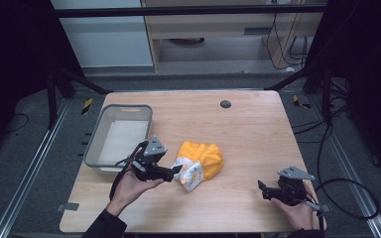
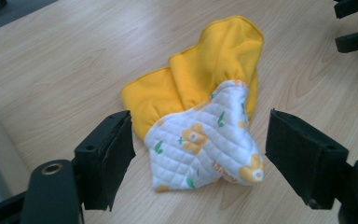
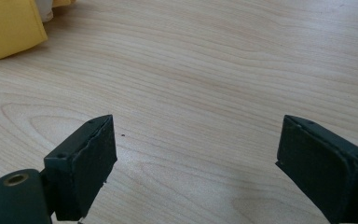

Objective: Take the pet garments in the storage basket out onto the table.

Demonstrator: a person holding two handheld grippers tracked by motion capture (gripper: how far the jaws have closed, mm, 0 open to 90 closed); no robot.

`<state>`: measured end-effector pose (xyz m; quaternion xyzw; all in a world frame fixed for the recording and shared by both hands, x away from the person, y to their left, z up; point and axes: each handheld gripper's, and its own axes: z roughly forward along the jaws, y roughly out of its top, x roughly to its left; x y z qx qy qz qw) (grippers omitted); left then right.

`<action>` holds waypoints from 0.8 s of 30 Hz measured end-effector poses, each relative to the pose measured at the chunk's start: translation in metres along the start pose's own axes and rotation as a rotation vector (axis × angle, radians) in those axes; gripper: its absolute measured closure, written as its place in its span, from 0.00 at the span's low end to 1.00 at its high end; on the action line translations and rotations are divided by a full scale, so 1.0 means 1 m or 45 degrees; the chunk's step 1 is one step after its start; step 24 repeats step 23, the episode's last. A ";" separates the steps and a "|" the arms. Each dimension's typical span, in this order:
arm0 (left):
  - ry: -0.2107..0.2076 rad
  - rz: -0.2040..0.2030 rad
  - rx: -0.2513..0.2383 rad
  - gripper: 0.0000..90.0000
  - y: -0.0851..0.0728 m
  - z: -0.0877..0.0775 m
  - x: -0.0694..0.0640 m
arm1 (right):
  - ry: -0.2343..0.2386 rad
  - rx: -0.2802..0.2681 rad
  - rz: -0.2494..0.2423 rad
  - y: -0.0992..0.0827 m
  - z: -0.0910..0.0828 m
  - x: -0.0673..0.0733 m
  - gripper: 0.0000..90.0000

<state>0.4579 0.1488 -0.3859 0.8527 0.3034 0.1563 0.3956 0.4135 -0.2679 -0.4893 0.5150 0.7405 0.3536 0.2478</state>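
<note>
A crumpled cloth lies in the middle of the wooden table, yellow on one side and white quilted with a flower print on the other. Seen from the left gripper view, the cloth's white quilted corner points toward me. My left gripper sits just left of the cloth, open, its pads clear of the fabric. At the table's front right my right gripper rests open over bare wood, with a yellow edge of the cloth far off.
A grey plastic bin stands at the table's left side, just behind my left hand. A small dark round cap is set in the tabletop near the far edge. Cables trail on the floor at the right.
</note>
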 end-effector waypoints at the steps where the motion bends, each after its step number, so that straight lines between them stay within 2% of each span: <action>1: 0.008 -0.011 -0.011 0.26 -0.002 -0.003 0.001 | 0.000 0.000 0.000 0.000 0.000 0.000 0.13; 6: 0.056 -0.047 -0.088 0.26 -0.018 -0.017 0.006 | 0.001 -0.003 0.004 0.000 -0.001 0.000 0.13; 8: 0.090 -0.086 -0.117 0.27 -0.028 -0.023 0.010 | -0.001 -0.003 0.002 -0.001 0.000 -0.001 0.13; 11: 0.108 -0.117 -0.139 0.28 -0.035 -0.027 0.013 | 0.001 -0.001 0.003 -0.001 -0.001 0.000 0.12; 18: 0.154 -0.194 -0.198 0.29 -0.063 -0.041 0.019 | -0.002 -0.008 0.015 -0.004 -0.002 -0.003 0.12; 24: 0.175 -0.226 -0.225 0.30 -0.077 -0.048 0.021 | 0.002 -0.012 0.027 -0.006 -0.004 -0.003 0.11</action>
